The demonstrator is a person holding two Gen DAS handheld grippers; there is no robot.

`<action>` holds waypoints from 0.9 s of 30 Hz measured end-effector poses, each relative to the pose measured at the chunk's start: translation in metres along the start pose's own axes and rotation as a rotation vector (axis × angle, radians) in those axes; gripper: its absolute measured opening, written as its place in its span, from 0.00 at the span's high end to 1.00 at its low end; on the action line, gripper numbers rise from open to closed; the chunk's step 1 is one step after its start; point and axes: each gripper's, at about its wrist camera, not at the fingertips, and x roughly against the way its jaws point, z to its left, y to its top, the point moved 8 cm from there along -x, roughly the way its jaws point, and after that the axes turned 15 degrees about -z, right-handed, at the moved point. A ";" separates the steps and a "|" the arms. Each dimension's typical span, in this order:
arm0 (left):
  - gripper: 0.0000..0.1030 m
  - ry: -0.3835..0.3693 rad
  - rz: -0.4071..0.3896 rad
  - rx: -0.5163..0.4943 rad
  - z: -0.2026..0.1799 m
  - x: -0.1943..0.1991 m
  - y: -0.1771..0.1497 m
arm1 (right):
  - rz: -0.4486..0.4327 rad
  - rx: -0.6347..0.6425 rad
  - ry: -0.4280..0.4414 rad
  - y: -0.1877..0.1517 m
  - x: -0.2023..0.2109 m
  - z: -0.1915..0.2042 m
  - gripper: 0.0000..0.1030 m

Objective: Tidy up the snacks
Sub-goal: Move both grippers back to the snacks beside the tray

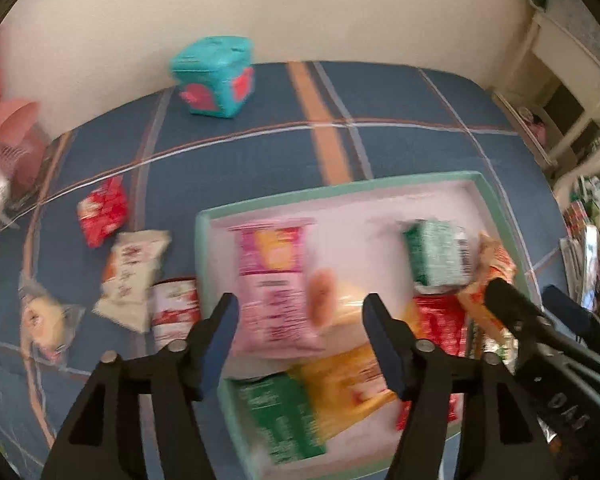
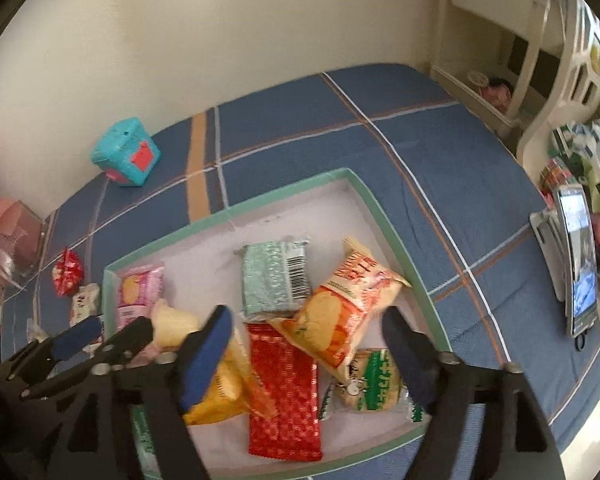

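Hovering spread and empty over the tray (image 1: 204, 240), the left gripper (image 1: 300, 340) sat nearer the loose packets (image 1: 134, 276) lying leftward than the equally spread right gripper (image 2: 308, 356).

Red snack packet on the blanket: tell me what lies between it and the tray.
The red snack packet has a white packet and a red-and-white packet lying on the blanket beside the tray's left wall, partly across its path.

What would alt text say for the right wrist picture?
The open right gripper hangs over a green-rimmed tray of snack packets on a blue plaid bedspread, nothing pressed between its blue pads. An orange chip bag and red packet lie below; the left gripper shows at left.
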 end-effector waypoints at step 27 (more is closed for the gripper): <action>0.02 0.361 -0.142 0.469 0.300 0.069 -0.071 | 0.033 0.225 0.394 -0.056 0.021 0.212 0.00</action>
